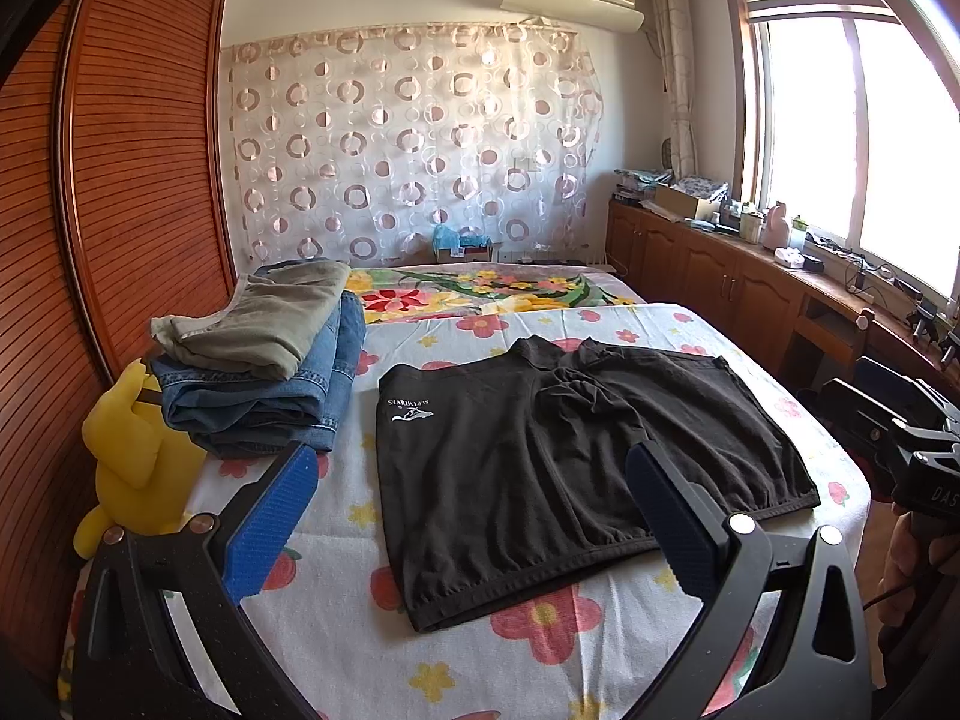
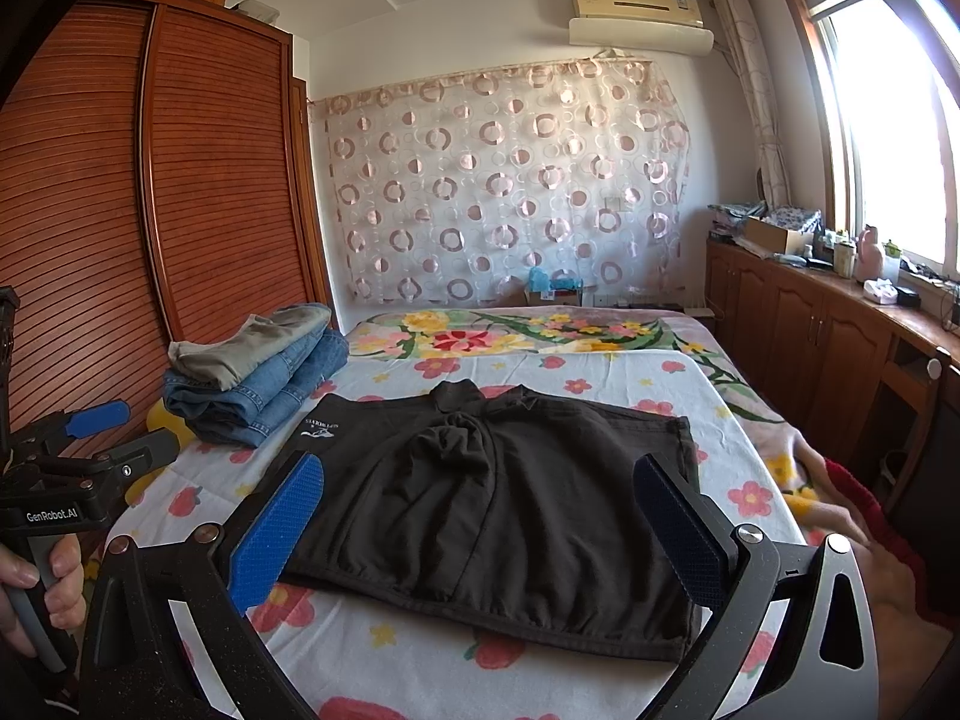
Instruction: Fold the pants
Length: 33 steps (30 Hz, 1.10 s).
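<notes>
Black pants (image 1: 558, 468) lie flat on the flowered bedsheet (image 1: 336, 618), just right of the folded jeans stack (image 1: 270, 372). My left gripper (image 1: 474, 516) and right gripper (image 2: 480, 531) hover near the pants' front edge, jaws spread, empty.

Both wrist cams sit low at the bed's (image 1: 336, 630) near edge, facing 12 o'clock, close over the black pants (image 1: 540, 468); both share the curtain wall (image 2: 510, 180).
</notes>
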{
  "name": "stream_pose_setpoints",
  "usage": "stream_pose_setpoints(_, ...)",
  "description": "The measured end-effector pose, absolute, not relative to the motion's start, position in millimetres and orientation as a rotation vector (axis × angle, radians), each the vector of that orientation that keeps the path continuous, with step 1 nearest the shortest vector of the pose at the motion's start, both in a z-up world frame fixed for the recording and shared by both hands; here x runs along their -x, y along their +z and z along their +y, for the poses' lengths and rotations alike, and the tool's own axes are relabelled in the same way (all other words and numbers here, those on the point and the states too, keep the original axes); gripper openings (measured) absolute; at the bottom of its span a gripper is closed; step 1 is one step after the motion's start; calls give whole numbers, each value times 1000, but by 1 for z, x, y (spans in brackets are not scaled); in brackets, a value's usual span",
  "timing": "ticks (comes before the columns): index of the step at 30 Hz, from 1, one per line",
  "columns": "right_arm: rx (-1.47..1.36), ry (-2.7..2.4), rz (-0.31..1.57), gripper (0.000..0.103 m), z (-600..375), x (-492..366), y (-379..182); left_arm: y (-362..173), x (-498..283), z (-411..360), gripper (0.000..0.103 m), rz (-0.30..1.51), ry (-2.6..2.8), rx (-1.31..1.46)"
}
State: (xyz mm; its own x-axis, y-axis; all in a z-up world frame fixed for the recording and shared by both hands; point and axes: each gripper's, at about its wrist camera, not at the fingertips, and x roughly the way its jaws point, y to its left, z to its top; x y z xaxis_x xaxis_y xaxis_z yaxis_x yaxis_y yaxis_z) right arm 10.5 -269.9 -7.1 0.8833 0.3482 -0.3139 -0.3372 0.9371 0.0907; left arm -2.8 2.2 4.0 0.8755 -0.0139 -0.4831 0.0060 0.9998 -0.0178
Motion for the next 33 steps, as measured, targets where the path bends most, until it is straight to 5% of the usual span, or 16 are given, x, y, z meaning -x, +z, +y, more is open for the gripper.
stream_pose_setpoints(33,-37,361,334,103,-264,-5,-5,4,3,2,103,503,-13,18)
